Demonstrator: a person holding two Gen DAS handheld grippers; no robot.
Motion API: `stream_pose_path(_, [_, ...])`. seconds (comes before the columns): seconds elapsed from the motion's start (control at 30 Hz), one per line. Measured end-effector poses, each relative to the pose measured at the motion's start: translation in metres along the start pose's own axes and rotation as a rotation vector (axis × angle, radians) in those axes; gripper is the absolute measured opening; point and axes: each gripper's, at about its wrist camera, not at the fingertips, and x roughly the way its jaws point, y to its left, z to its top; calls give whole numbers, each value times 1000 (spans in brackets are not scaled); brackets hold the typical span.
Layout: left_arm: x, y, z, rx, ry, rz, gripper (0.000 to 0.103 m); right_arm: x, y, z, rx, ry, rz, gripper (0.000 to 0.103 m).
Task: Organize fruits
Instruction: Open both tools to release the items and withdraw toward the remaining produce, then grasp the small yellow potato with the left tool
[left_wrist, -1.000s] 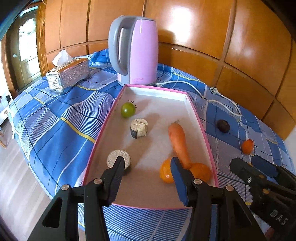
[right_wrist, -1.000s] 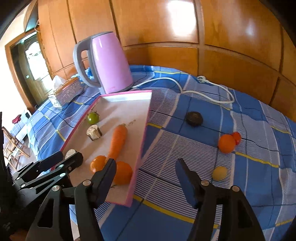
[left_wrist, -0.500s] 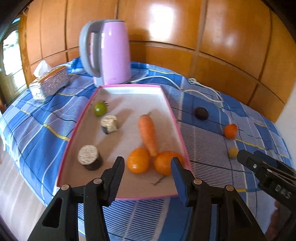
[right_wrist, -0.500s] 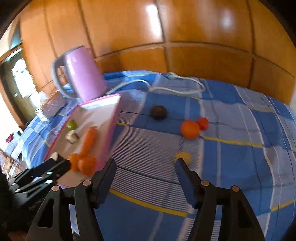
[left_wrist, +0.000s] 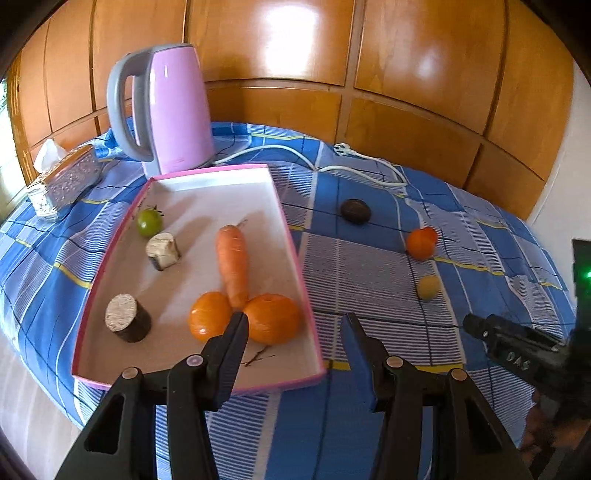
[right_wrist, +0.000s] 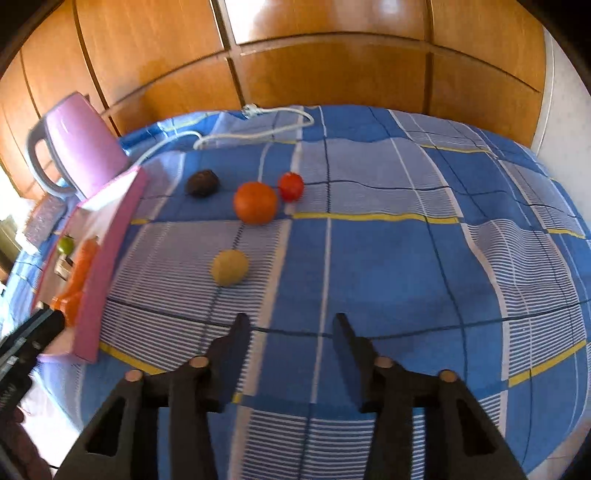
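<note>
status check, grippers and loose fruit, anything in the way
Left gripper open, empty. Right gripper open, empty, jaws just narrowed. Yellow fruit nearest ahead on the cloth, outside the pink tray. Path clear.

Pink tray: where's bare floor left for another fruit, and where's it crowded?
The pink tray is bare at its far end near the kettle, and along the near rim. Crowded in the near-right: carrot touching two oranges. The left edge holds the green tomato and two cut chunks.
</note>
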Motion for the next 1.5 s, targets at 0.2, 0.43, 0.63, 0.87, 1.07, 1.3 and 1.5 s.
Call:
stream_pose_path(0.2, [9, -13, 7, 5, 24, -47, 53, 7, -1, -5, -43, 9, -46, 40])
stream_pose_path(0.43, [18, -42, 14, 73, 7, -121, 53, 10, -7, -6, -58, 8, -62, 41])
stream_pose_path(0.63, [32, -56, 16, 94, 30, -151, 52, 10, -12, -2, -46, 21, -42, 43])
stream_pose_path(0.87, [47, -71, 16, 141, 48, -183, 47, 7, -20, 4, -21, 11, -30, 42])
stream_pose_path(1.07, [64, -90, 17, 166, 76, -211, 47, 12, -30, 14, 14, 28, -17, 42])
stream_pose_path(1.3, [82, -111, 18, 190, 98, -230, 45, 20, -35, 31, 45, 28, 34, 39])
stream_pose_path(1.5, [99, -115, 24, 162, 117, -244, 44, 31, -38, 46, 70, 34, 53, 33])
